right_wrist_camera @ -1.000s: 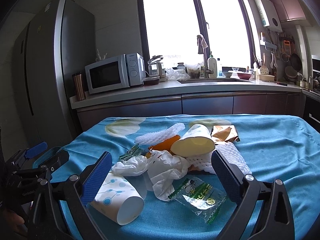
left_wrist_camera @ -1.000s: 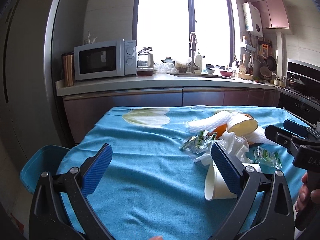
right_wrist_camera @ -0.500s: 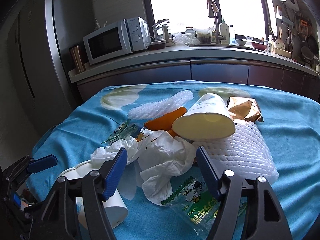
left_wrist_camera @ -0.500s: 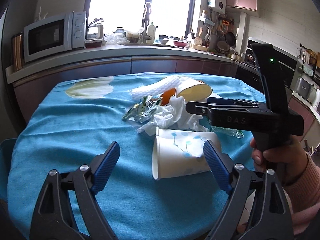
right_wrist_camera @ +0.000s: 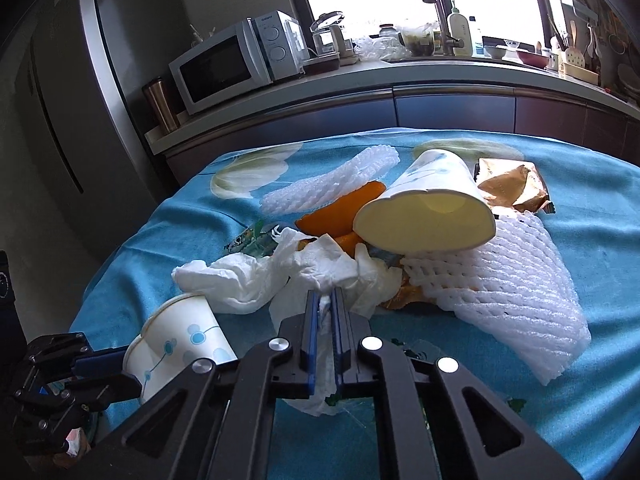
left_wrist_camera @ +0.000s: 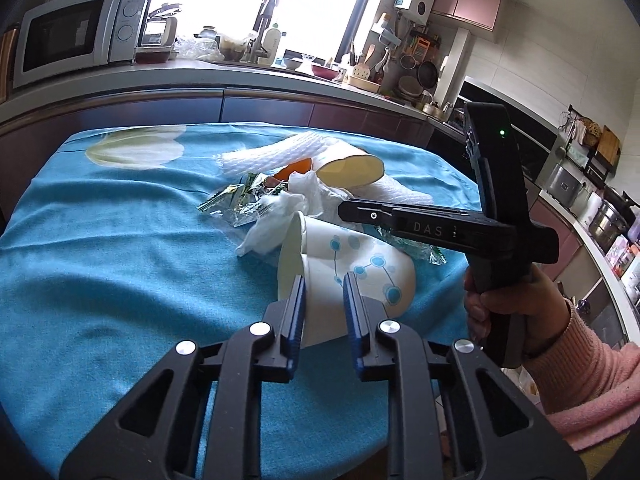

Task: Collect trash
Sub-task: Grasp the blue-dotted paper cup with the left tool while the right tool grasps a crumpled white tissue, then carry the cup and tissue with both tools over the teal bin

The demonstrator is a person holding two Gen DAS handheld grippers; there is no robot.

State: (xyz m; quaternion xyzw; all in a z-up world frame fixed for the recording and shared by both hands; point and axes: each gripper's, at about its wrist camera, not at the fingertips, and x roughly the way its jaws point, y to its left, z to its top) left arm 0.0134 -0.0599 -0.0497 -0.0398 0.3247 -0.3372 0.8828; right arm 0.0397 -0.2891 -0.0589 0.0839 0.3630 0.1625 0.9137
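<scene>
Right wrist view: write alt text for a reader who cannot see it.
The right hand-held gripper is shut on a crumpled white tissue on a blue tablecloth. Behind lie a tipped paper cup, white foam netting and orange peel; the left hand-held gripper grips a dotted cup.

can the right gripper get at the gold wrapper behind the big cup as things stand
Probably not yet: the right gripper is shut on a tissue, and the big cup and foam net lie before the gold wrapper.
</scene>
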